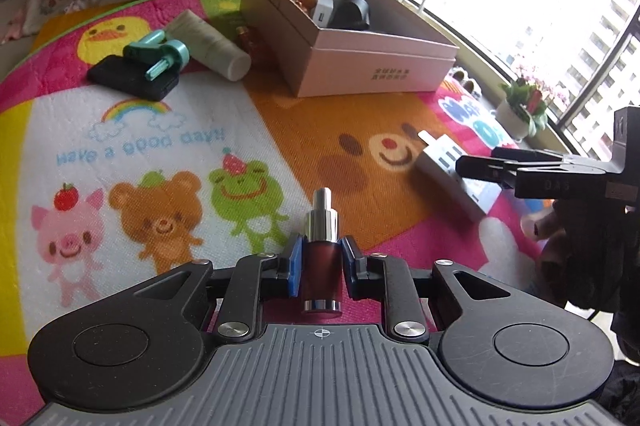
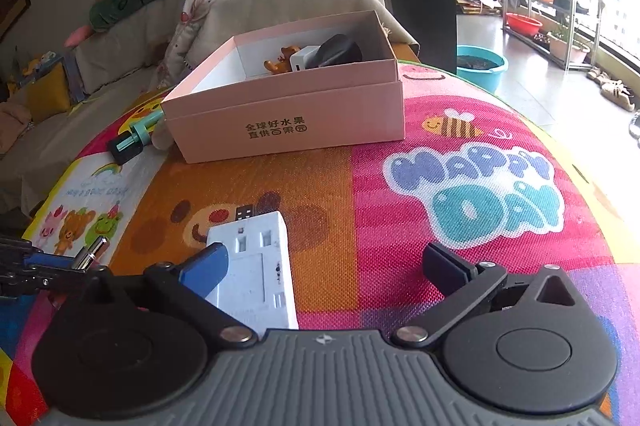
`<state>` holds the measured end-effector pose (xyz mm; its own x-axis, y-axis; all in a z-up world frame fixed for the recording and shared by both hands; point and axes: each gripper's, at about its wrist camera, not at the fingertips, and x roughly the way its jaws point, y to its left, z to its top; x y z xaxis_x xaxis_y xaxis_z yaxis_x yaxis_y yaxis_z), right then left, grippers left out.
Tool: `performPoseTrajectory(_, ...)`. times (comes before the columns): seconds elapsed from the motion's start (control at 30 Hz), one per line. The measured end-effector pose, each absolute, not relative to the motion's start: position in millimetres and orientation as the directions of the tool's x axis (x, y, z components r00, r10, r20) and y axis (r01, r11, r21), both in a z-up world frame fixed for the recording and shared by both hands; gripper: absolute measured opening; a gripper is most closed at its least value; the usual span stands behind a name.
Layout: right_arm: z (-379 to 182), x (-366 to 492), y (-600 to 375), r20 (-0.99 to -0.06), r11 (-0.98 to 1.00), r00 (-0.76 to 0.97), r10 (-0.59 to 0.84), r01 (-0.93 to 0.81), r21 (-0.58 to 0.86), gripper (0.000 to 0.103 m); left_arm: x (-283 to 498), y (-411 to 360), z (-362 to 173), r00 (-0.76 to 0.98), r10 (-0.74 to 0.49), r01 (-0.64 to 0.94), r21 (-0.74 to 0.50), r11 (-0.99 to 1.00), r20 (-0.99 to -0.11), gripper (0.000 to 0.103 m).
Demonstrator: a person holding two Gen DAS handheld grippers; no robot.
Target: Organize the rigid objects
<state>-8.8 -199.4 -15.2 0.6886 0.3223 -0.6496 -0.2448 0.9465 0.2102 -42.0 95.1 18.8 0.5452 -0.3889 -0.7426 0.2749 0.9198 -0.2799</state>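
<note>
My left gripper (image 1: pixel 320 266) is shut on a dark red bottle with a silver pump top (image 1: pixel 321 258), low over the cartoon mat. The bottle's silver tip also shows in the right wrist view (image 2: pixel 93 253). My right gripper (image 2: pixel 324 266) is open, its jaws wide apart, with a white power adapter (image 2: pixel 256 266) lying between them toward the left finger. The adapter also shows in the left wrist view (image 1: pixel 452 182). A pink open box (image 1: pixel 360 38) (image 2: pixel 288 110) stands at the far side and holds a black round object (image 2: pixel 336 52), a white cube and a brown figurine.
Left of the box lie a white tube (image 1: pixel 212 46), a teal tool (image 1: pixel 160 56) on a black flat case (image 1: pixel 132 76), and a small amber bottle (image 1: pixel 248 40). A small potted plant (image 1: pixel 524 106) stands at the mat's right edge. A sofa with blankets is behind.
</note>
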Motion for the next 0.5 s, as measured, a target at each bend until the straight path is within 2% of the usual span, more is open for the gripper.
performPoseTrajectory(0.17,-12.3,-5.9,-195.4,-0.668,0.948,0.674,0.314,-0.259,0.185,0.103,-46.5,94.3,20.8,0.547,-0.416,0.295,-0.297,0.908,-0.727,0.024)
performPoseTrajectory(0.27,1.6,0.1,-183.2,-0.682,0.946,0.671,0.292,-0.306,0.104,0.103,-52.6,99.9,27.6,0.566,-0.438,0.304,-0.316,0.899,-0.699,0.024)
performPoseTrajectory(0.37,32.7,-6.9,-155.5,-0.572,0.929,0.773,0.274,-0.366,-0.05,0.103,-54.7,112.9,35.2,0.605,-0.43,0.279,-0.328,0.903,-0.67,0.024)
performPoseTrajectory(0.43,51.8,-4.2,-128.0,-0.53,0.889,0.787,0.317,-0.441,-0.124,0.101,-54.5,125.1,37.0,0.636,-0.408,0.24,-0.335,0.911,-0.655,0.024)
performPoseTrajectory(0.5,66.8,7.0,-100.4,-0.532,0.849,0.751,0.392,-0.518,-0.107,0.091,-53.6,139.5,36.8,0.667,-0.373,0.181,-0.345,0.921,-0.646,0.024)
